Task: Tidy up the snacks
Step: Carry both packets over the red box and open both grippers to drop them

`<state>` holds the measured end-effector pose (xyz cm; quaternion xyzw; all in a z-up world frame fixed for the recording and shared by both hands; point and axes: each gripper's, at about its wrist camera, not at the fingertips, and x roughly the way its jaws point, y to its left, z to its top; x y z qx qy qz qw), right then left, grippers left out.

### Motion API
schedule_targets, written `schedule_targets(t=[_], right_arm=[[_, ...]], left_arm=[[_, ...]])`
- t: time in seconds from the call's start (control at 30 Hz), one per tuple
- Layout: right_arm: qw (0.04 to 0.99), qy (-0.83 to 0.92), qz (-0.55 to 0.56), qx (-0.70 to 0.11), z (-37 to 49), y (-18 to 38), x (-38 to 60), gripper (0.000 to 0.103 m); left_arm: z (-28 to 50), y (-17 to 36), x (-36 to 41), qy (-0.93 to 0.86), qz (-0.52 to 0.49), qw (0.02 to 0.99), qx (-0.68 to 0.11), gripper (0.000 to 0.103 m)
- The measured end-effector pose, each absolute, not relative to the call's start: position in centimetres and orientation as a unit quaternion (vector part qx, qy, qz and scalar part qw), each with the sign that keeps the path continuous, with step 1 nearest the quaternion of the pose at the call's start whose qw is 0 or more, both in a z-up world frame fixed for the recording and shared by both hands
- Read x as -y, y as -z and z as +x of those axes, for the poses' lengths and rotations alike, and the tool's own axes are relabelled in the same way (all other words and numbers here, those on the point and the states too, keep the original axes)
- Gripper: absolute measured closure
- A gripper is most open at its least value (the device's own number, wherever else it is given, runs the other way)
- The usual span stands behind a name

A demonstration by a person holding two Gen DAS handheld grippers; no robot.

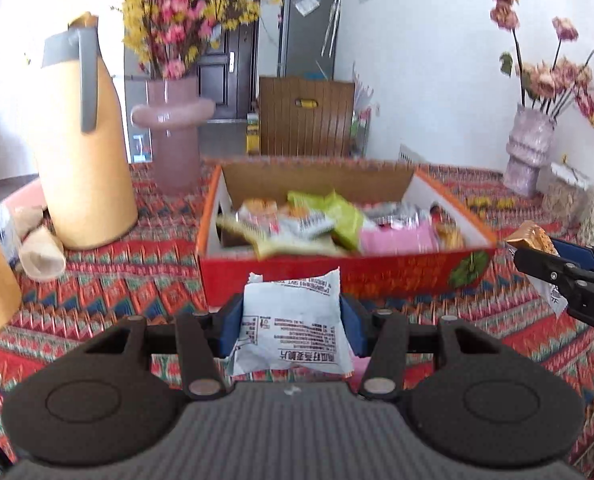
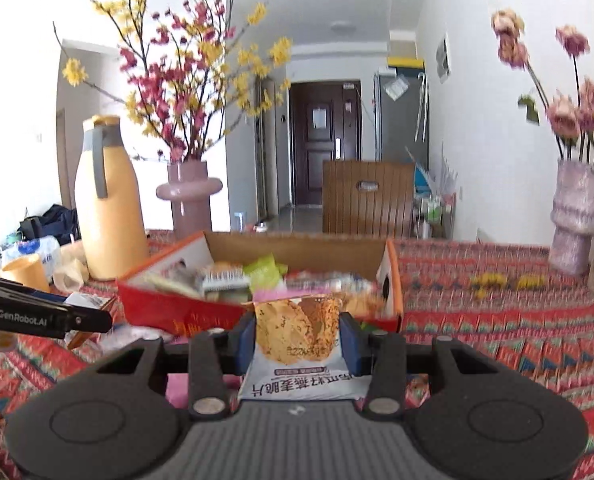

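Before the snack box (image 1: 349,272), left fingers (image 1: 293,312) pinch a packet's (image 1: 293,320) printed back, right fingers (image 2: 297,340) another's (image 2: 297,336) pictured front.

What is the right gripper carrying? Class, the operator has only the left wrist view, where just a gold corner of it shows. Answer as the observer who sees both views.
Observer: The right gripper is shut on a snack packet printed with round golden crackers, picture side towards its camera.
Operator: Is anything behind the yellow jug?
Observer: Yes, a dark bag sits behind it, to its left.
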<state>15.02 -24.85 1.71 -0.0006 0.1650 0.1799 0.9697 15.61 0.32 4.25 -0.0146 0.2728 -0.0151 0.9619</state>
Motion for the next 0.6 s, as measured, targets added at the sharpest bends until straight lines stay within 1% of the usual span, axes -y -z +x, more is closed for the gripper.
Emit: schedule_targets(t=[0.27, 0.4, 0.6], right_arm=[[0.977, -0.164, -0.001, -0.135, 17.8, -5.1, 24.2, 0.061], [0.979, -0.152, -0.002, -0.136, 20.3, -5.7, 23.2, 0.061], [0.978, -0.140, 0.007, -0.153, 24.7, -5.1, 21.7, 0.061]], left_arm=[[18.4, -7.7, -0.2, 0.010, -0.011, 0.973, -0.230, 0.051], [20.6, -8.2, 0.0, 0.006, -0.013, 0.975, -0.224, 0.051], [23.9, -7.6, 0.3, -0.006, -0.011, 0.976, -0.219, 0.051]])
